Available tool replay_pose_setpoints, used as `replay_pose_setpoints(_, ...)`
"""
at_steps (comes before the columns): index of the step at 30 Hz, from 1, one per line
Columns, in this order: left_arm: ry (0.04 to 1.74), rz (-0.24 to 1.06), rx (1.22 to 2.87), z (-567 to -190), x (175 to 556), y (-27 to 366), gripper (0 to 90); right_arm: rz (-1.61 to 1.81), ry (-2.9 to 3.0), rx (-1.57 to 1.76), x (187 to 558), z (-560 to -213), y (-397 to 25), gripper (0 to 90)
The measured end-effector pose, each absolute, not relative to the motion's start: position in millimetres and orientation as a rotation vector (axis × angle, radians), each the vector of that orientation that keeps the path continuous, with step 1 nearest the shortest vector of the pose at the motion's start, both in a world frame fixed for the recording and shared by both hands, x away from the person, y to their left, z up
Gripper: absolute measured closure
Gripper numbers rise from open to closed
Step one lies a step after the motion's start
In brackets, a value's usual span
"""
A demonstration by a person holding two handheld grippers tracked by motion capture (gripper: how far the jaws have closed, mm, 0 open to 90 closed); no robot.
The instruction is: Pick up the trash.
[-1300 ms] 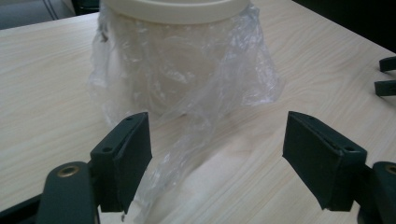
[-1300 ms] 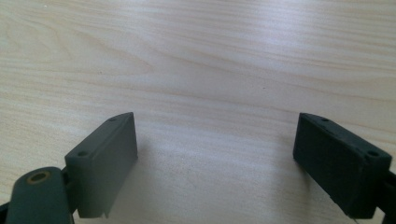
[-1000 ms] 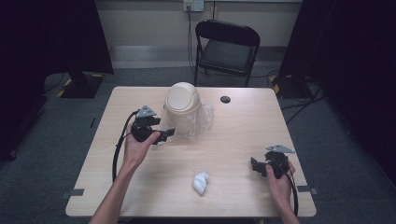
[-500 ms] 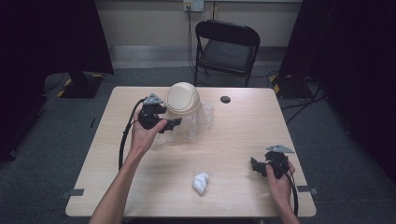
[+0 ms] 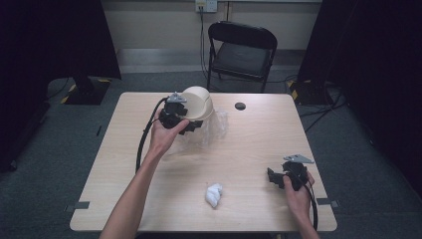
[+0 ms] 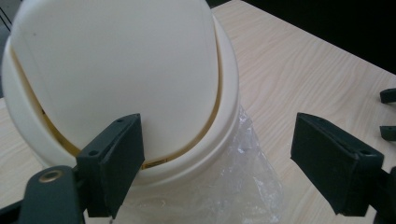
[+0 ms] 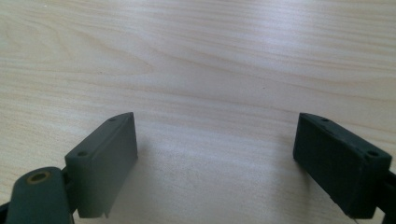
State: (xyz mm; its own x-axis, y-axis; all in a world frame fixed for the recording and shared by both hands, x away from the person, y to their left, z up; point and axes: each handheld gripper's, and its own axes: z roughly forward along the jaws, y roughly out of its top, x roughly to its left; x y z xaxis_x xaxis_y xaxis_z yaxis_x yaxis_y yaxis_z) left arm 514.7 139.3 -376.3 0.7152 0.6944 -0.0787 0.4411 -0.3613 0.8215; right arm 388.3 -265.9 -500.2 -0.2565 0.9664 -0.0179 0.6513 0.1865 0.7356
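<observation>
- Jaws of the left gripper (image 6: 217,163) stand wide apart, with nothing between them; one jaw sits close against the front of the cream bin lid (image 6: 121,70), whether touching or not is unclear, while the other is out over bare wood.
- From above, the left gripper (image 5: 191,125) is held by the left hand (image 5: 164,134) at the side of the bin (image 5: 199,102), near the far middle of the table (image 5: 124,164).
- Clear plastic bag (image 6: 233,186) hangs crinkled below the lid's rim; in the high view it (image 5: 211,134) spreads onto the table around the bin's base.
- White crumpled wad (image 5: 214,194) lies near the front edge of the table, well apart from the bin, between the two arms.
- Small dark round object (image 5: 240,106) lies at the far side of the table, right of the bin.
- Right gripper (image 5: 276,179) rests low at the front right of the table in the right hand (image 5: 297,191); its own view shows its jaws wide apart over bare wood, holding nothing (image 7: 217,163).
- Black folding chair (image 5: 242,50) stands beyond the table's far edge.
</observation>
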Motion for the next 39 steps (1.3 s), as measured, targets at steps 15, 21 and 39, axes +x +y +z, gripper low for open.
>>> replay_pose_setpoints(15,0.88,0.348,2.071,-383,529,127,18.3,0.852,1.981,1.513,388,-500,-266,12.9)
replay_pose_setpoints(21,0.889,0.358,2.079,-387,536,125,19.4,0.852,1.984,1.509,388,-500,-266,12.9)
replay_pose_setpoints(39,0.869,0.338,2.024,-376,526,134,19.6,0.853,1.984,1.509,388,-500,-266,12.9)
